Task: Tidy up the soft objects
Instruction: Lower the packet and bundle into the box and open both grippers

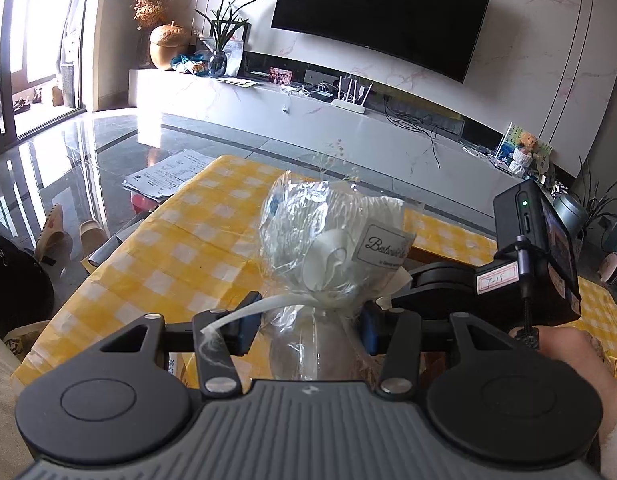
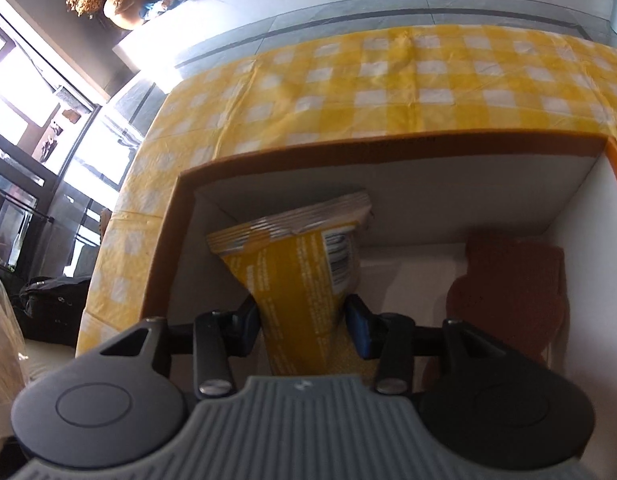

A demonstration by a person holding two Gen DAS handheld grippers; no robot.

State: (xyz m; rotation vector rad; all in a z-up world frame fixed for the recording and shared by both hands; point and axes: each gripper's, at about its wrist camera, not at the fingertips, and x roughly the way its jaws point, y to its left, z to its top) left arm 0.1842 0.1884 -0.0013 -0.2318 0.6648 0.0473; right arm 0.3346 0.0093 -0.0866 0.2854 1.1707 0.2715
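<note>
In the left wrist view, my left gripper (image 1: 308, 330) is shut on the tied neck of a clear cellophane bag (image 1: 328, 240). The bag holds a soft white item, with a white ribbon and a label on it, and it hangs above the yellow checked tablecloth (image 1: 168, 248). In the right wrist view, my right gripper (image 2: 303, 320) points down into an open cardboard box (image 2: 348, 148) with white inner walls. A yellow packet (image 2: 300, 272) stands between the fingers, its top leaning on the box's far wall. The pads sit loosely beside it, open. A brown bear-shaped soft piece (image 2: 508, 292) lies at the box's right.
The box rests on the checked cloth (image 2: 388, 80). The other gripper's camera (image 1: 548, 240) is close on the right, with a hand (image 1: 568, 356) below it. Papers (image 1: 164, 176) lie at the table's far left, slippers (image 1: 56, 232) on the glossy floor, a black bag (image 2: 48, 308) nearby.
</note>
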